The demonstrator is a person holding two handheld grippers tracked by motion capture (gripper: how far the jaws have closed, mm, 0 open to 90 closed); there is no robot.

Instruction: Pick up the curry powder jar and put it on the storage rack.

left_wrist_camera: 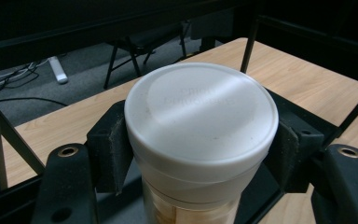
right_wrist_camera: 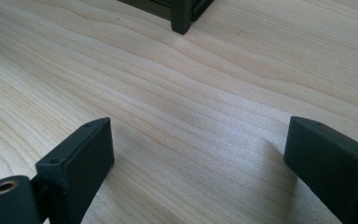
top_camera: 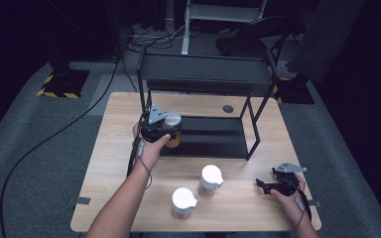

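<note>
While clamped between the jaws of the left gripper point(top_camera: 166, 130) at the lower shelf's left end, left of frame centre: white-lidded jar point(left_wrist_camera: 200, 135) of brownish contents, upright; right gripper point(top_camera: 264, 185), lower right over bare tabletop point(right_wrist_camera: 205, 93), jaws spread wide, holding nothing.

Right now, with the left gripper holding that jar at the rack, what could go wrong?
1. The left gripper clamps the jar just under its white lid; a loose lid might lift or the jar slip.
2. The jar sits close to the black rack; it could knock a post or the upper shelf going in.
3. The right gripper rests open near two other jars; a careless swing could tip them.
</note>
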